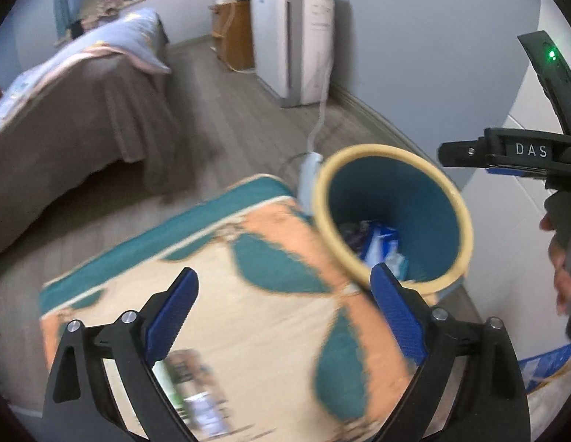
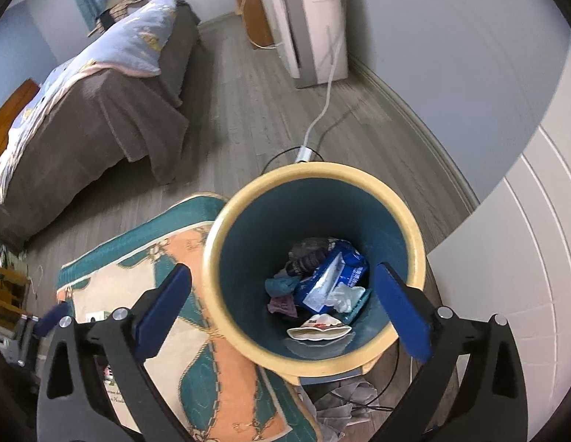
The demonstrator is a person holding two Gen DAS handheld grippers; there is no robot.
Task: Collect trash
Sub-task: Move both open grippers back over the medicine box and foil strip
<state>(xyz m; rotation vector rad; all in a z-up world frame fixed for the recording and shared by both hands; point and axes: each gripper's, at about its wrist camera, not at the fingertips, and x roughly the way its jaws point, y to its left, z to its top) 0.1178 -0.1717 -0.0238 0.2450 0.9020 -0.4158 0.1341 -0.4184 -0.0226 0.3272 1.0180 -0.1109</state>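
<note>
Apparently between pickups, the right gripper [image 2: 281,302] hangs wide and empty over the bin [image 2: 414,228] holding trash [image 2: 322,283], while the left gripper [image 1: 285,313], also spread, must next reach the blurred litter [image 1: 197,405] at its six o'clock.

floor [image 2: 248,118]: grey wood planks | on it: rug [image 2: 167,331], bin [image 2: 226,228], bed [image 2: 82,140], crumpled paper [image 2: 344,401]

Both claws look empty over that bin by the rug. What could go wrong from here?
The right gripper hangs open just above the bin, so it might knock the rim. Crumpled paper lies on the floor behind the bin, easy to miss. A cable runs across the floor nearby and could snag.
</note>
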